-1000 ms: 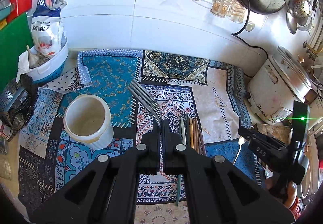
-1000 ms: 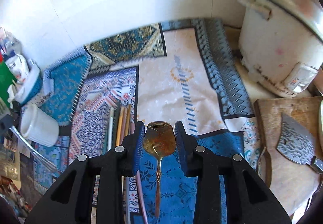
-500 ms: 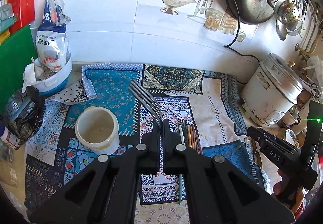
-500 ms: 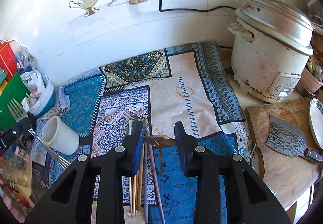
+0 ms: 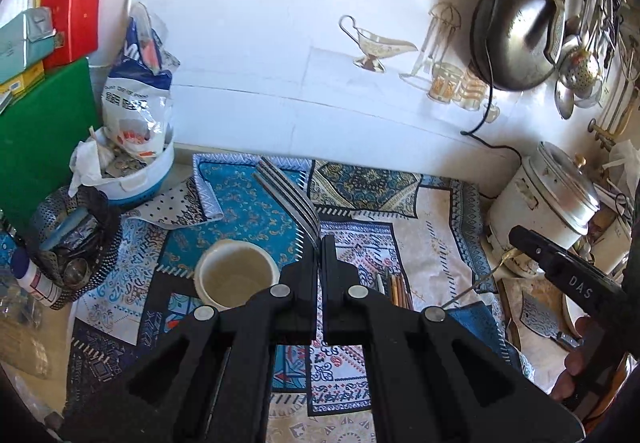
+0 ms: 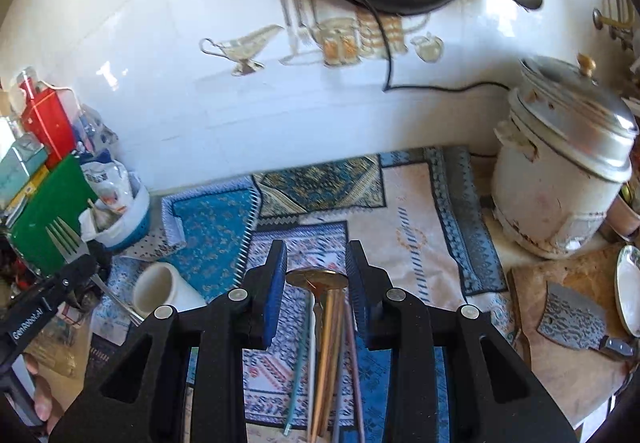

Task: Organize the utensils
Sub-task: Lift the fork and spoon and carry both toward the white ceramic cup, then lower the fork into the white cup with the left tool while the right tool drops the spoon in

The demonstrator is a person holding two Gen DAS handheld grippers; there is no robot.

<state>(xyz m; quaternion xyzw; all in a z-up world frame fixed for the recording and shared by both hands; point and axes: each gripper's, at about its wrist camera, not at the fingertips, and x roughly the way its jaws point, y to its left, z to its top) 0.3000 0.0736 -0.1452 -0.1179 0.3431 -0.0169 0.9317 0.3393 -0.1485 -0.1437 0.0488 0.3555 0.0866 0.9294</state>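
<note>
My left gripper (image 5: 319, 243) is shut on a steel fork (image 5: 289, 196) and holds it above the patterned mat, just right of the white cup (image 5: 236, 277). The fork (image 6: 66, 241) and cup (image 6: 158, 289) also show at the left of the right wrist view. My right gripper (image 6: 316, 275) is shut on a brass spoon (image 6: 316, 279), its bowl level between the blue pads (image 6: 275, 283) and lifted off the mat. In the left wrist view the spoon (image 5: 505, 257) sticks out of the right gripper. Several chopsticks (image 5: 394, 285) lie on the mat.
A rice cooker (image 6: 560, 179) stands at the right, a cleaver (image 6: 572, 319) on a wooden board beside it. A blue-and-white tub with bags (image 5: 132, 163) and a black mesh basket (image 5: 72, 239) crowd the left. A wok (image 5: 516, 39) hangs on the tiled wall.
Both grippers have risen away from the mat. The right one has lifted the spoon, whose bowl now lies level. The fork stays clamped and now sits nearer the cup.
</note>
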